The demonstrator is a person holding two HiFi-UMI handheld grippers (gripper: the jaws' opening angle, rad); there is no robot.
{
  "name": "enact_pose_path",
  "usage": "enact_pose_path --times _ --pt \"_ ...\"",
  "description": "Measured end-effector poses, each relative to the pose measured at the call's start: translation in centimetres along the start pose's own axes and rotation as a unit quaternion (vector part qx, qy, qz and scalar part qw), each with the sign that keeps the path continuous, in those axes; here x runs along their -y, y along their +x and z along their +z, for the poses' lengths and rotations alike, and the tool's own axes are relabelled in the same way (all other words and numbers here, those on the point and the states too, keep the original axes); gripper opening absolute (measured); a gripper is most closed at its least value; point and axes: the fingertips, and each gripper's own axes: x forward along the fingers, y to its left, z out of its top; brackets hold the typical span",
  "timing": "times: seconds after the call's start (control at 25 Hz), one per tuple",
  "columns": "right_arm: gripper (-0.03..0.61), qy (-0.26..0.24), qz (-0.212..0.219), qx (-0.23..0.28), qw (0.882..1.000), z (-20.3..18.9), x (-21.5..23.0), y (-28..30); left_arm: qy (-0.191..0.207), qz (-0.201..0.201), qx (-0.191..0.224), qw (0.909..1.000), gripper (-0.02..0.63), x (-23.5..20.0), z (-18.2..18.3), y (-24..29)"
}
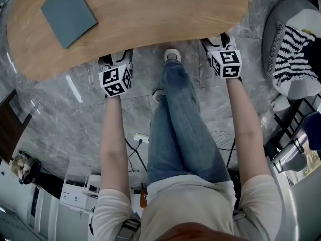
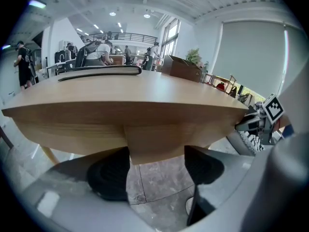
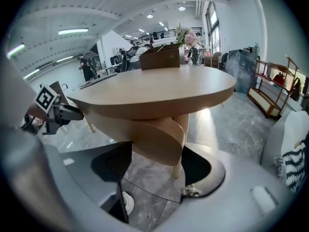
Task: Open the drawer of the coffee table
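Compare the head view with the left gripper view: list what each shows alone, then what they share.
Only the head view: the person's legs in jeans, both forearms, and the coffee table seen from above.

Only the left gripper view: the drawer front under the tabletop, between the left gripper's jaws (whether the pads press on it is unclear), and people in the background.

Both: the tabletop, the grey book on it, the right gripper and the striped cushion.
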Motion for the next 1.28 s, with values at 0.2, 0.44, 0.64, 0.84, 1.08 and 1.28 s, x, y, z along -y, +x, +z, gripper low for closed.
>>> enact_pose_path --times 0.2,0.44,0.64,0.84,1.08,1.28 --pt "0.311 0.002 -0.001 -0.009 1.0 -1.3 -0.5 -0.9 -0.008 0.0 -0.007 0.9999 0.356 0.6 -1.4 -1.1" --pt "0.313 0.006 -0.001 -0.02 1.0 -2.6 -0.9 -1.8 -0.008 -0.001 -0.018 0.9998 0.356 1.1 -2.7 -2.0" --pt "0.313 0.009 -0.002 -0.027 1.0 -3.6 -1.5 -2.8 -0.013 0.001 -0.024 0.9996 0.356 1.5 -3.8 -3.0" --pt "0.313 0.01 -0.003 -0.036 0.999 -4.9 -2.1 -3.8 -0.013 0.0 -0.032 0.9994 0.356 2.0 -5.2 -4.1" --pt "0.311 0.012 -0.001 -0.043 0.999 -6.4 -2.7 -4.9 -0.011 -0.002 -0.041 0.9991 0.356 2.6 -6.8 -5.3" --pt "0.311 0.013 -0.002 -0.049 0.999 -7.8 -3.2 -5.9 -0.012 -0.001 -0.047 0.9988 0.356 3.2 -8.2 -6.4"
